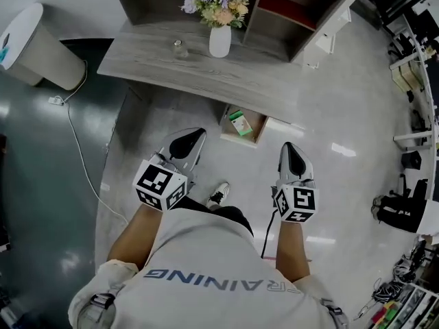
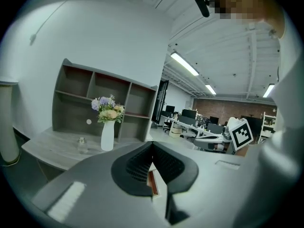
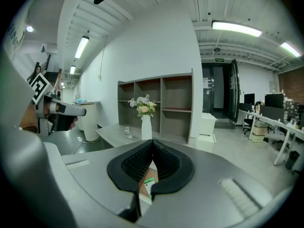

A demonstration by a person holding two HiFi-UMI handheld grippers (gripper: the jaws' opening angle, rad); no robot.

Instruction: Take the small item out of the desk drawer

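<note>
Green box (image 1: pixel 239 123) in the open drawer (image 1: pixel 258 125) lies ahead, between left hand-held gripper (image 1: pixel 196 140) and right hand-held gripper (image 1: pixel 290 151), both clenched empty.

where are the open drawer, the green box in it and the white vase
open drawer (image 1: pixel 256 125), head view, bare wooden floor right of the box
green box (image 1: pixel 240 123), head view, middle of its top face
white vase (image 1: pixel 220 41), head view, middle of its body
</note>
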